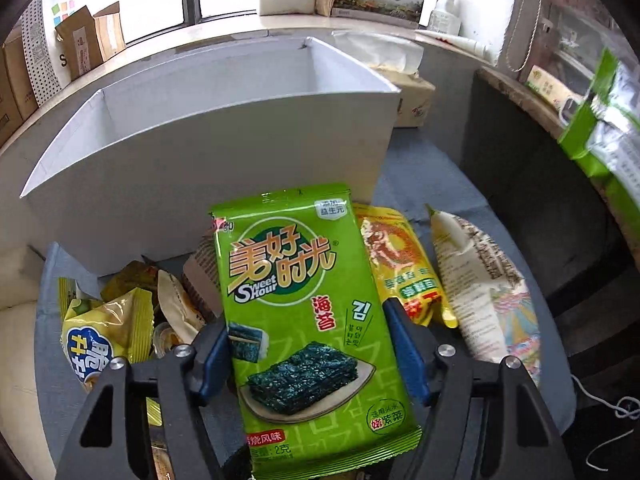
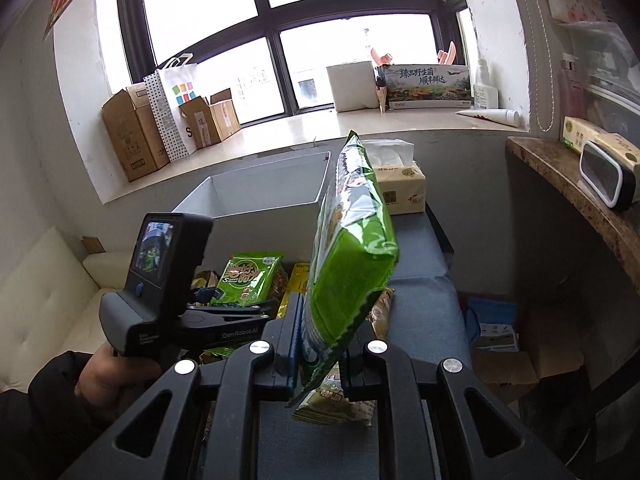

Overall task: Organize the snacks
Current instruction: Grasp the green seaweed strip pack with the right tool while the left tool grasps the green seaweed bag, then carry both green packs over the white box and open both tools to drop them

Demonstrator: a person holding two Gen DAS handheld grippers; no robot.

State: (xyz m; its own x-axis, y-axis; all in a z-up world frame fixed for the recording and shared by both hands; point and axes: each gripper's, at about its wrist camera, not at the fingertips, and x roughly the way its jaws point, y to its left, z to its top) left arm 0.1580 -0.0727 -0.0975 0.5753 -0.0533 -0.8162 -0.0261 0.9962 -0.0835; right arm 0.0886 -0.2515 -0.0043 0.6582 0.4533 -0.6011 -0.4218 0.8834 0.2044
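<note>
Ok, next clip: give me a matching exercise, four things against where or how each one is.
Things:
1. seaweed packet
2. white box
3. tissue pack
4. large green bag

States:
A. open-topped, behind the snack pile
B. held face-up in the left tool
C. beside the box, tissue sticking up
D. held edge-on in the right tool

Pairs: 1-B, 2-A, 3-C, 4-D

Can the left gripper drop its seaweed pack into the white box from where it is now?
Probably yes. The left gripper is shut on the seaweed pack, and the white box stands open-topped directly ahead with nothing between them. It would likely need to lift over the near wall first.
</note>
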